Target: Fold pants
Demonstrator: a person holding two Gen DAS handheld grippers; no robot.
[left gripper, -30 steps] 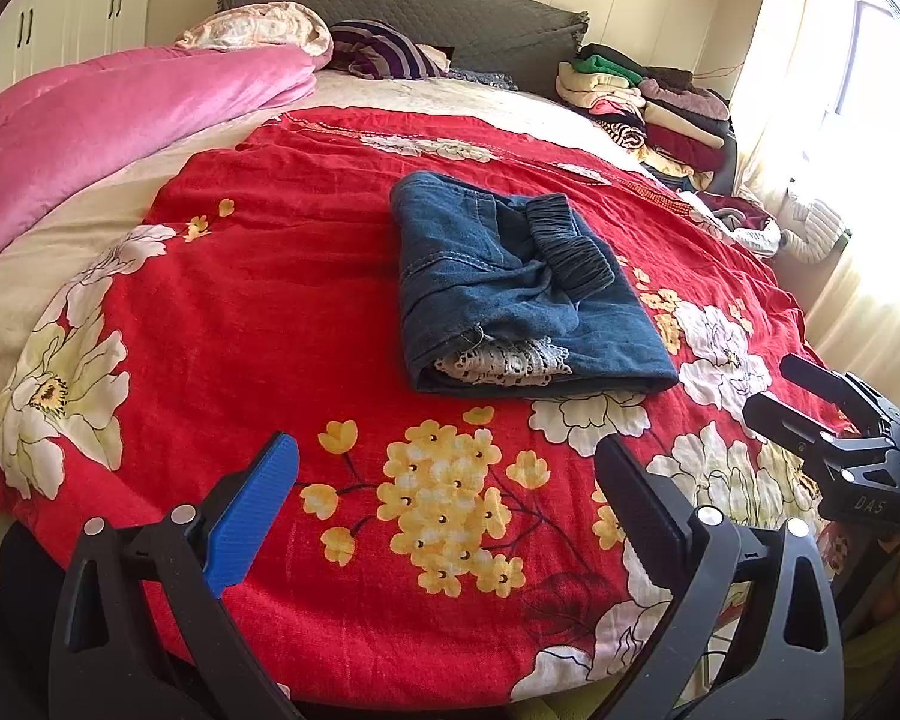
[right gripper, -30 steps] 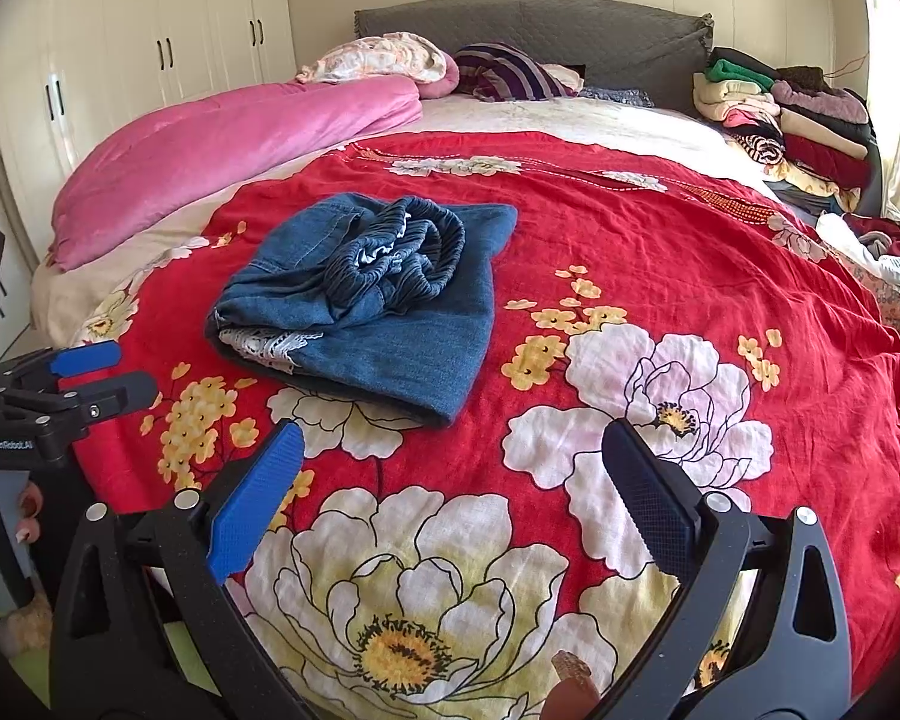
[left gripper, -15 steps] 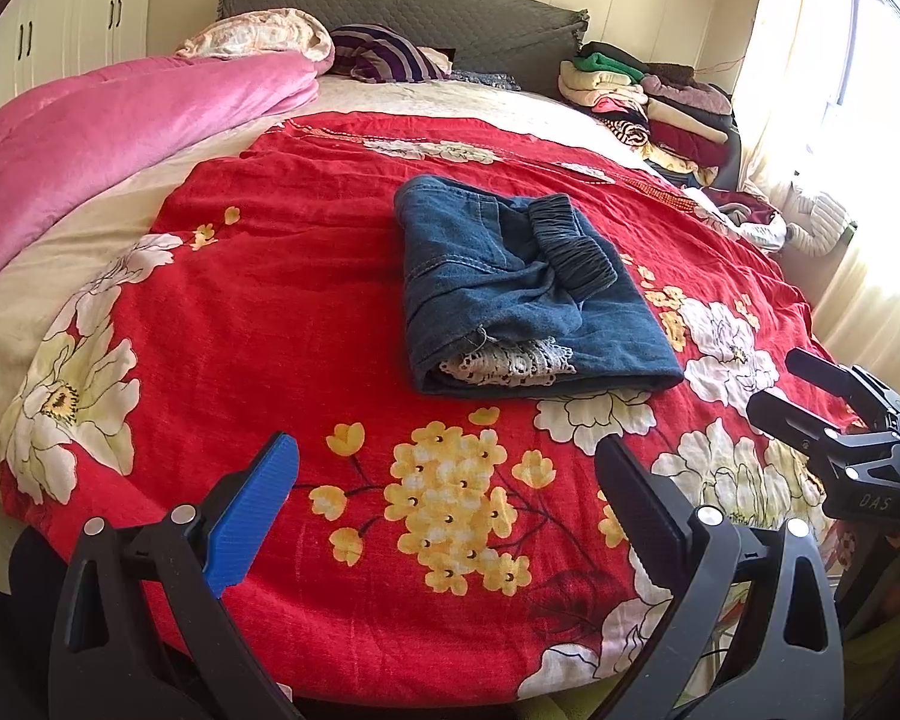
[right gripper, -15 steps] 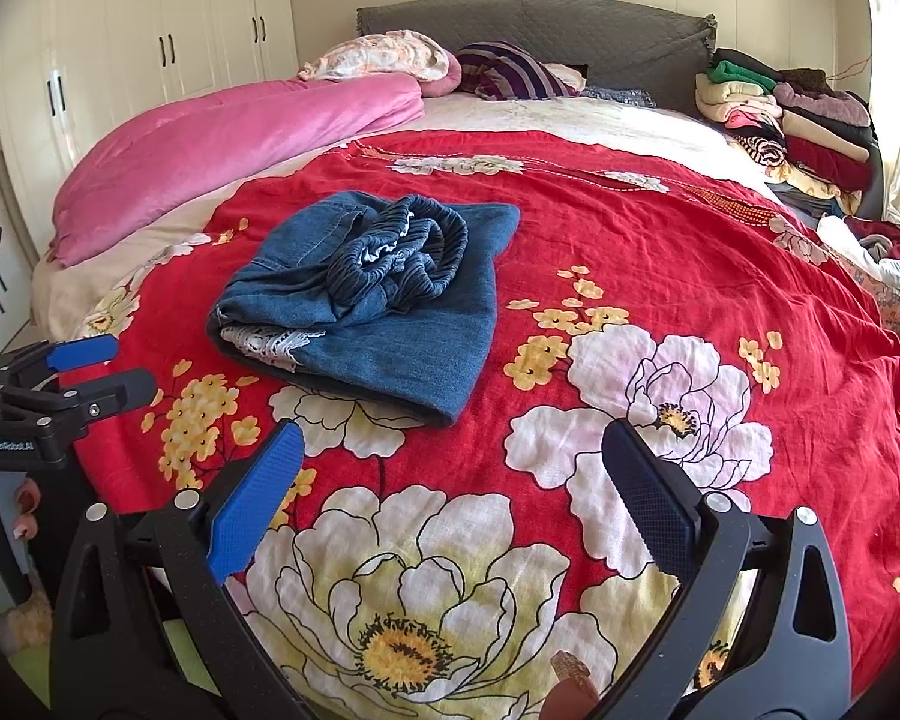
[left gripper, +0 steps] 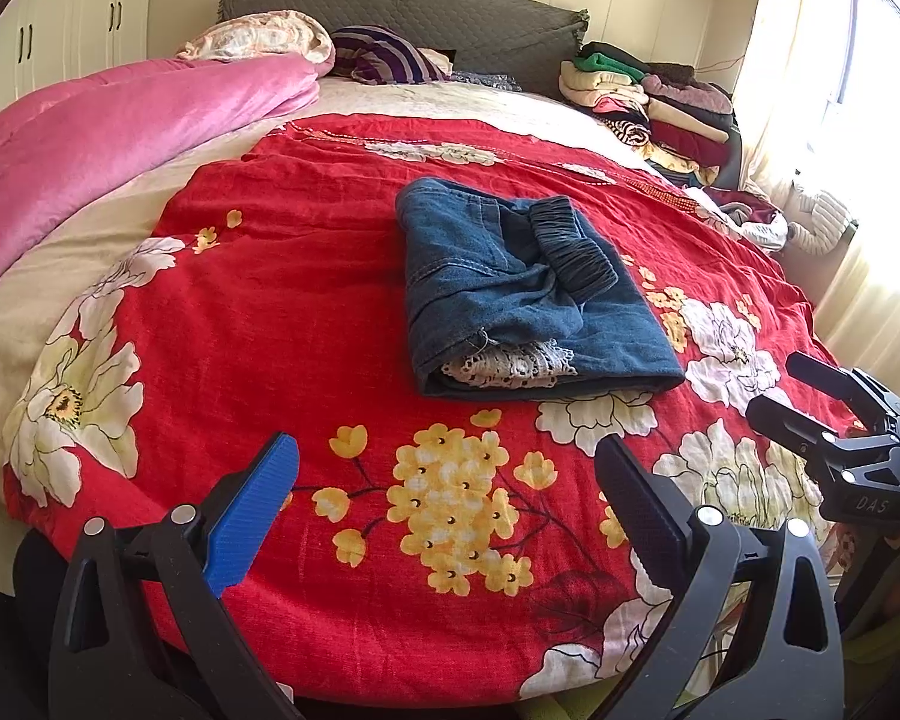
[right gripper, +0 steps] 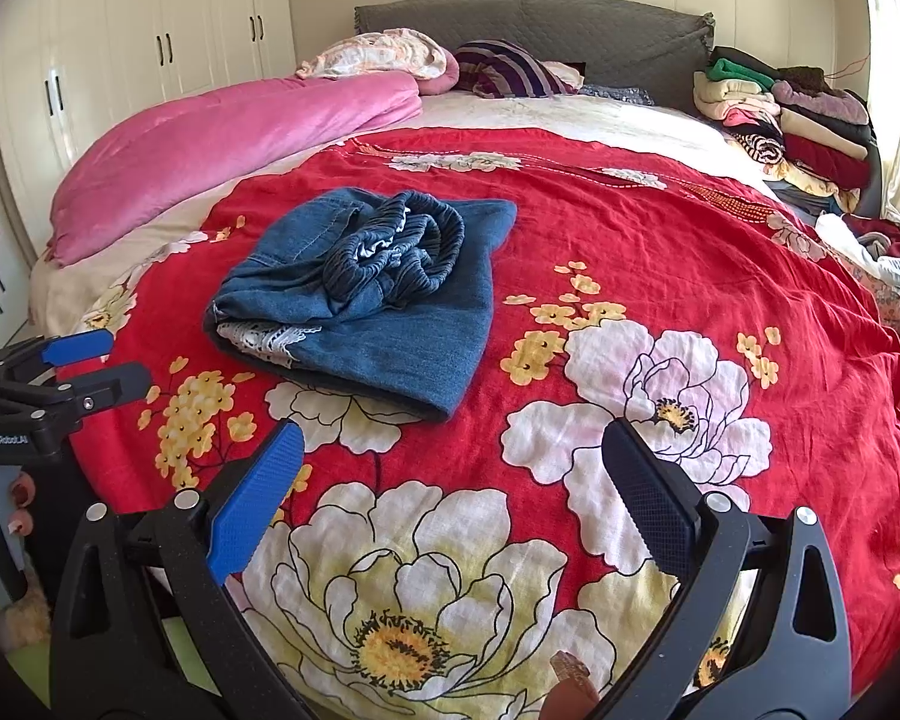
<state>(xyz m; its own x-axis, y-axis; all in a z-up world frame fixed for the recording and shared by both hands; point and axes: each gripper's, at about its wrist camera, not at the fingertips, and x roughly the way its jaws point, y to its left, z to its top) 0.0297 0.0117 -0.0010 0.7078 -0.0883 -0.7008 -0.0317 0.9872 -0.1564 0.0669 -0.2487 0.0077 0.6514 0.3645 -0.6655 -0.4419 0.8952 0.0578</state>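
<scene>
We think the blue pants (left gripper: 528, 294) are all folded on the red blanket (left gripper: 270, 300), and both our left gripper (left gripper: 444, 504) and right gripper (right gripper: 450, 480) hang wide apart, holding nothing.

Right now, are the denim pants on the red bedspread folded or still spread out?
Folded. The denim pants lie as a compact layered bundle on the red floral bedspread, elastic waistband on top, lace trim peeking from the fold.

Grey headboard (right gripper: 570, 30), white wardrobes (right gripper: 150, 48), sunlit curtain (left gripper: 810, 60).

Clothes pile (right gripper: 798, 120) cropped; hand (right gripper: 570, 690) cut off
</scene>
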